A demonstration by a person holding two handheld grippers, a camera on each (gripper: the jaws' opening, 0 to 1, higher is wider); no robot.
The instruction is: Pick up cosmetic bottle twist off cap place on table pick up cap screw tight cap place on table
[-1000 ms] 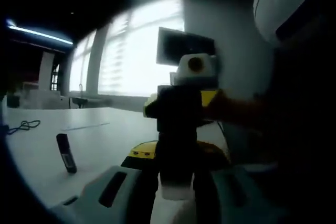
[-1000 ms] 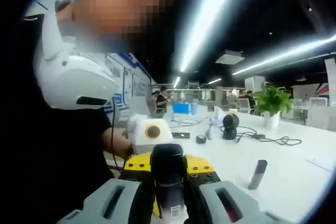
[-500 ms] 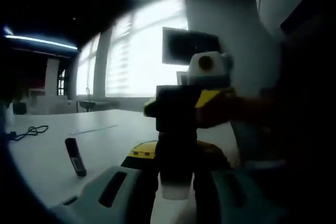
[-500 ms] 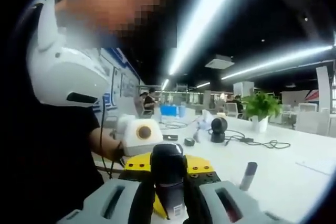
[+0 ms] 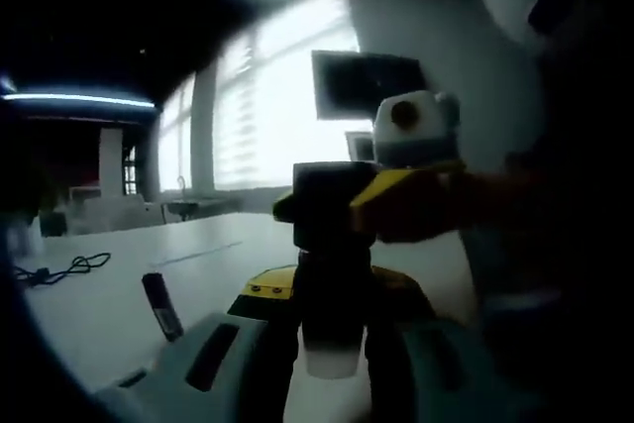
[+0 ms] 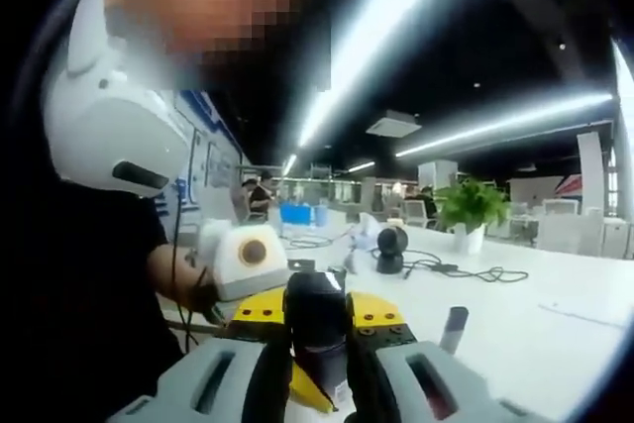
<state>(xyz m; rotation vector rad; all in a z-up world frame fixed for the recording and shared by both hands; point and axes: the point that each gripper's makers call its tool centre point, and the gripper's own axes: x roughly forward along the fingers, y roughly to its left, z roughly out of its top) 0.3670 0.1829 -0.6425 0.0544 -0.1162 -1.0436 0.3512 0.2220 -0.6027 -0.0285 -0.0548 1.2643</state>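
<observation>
Black-capped white cosmetic bottle (image 5: 332,339) stays clamped in your left claw (image 5: 332,369); your right claw (image 6: 317,383) still grips its black cap (image 6: 315,312).

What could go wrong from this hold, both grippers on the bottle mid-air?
1. The cosmetic bottle is held above the table between the left gripper and right gripper; a slip while twisting could drop it.
2. The cap may come free suddenly and fall.
3. A dark tube stands nearby and could be knocked at set-down.

The right gripper (image 5: 332,210) now sits rolled on the cosmetic bottle (image 5: 332,314), its yellow edge slanting where it was level earlier.
</observation>
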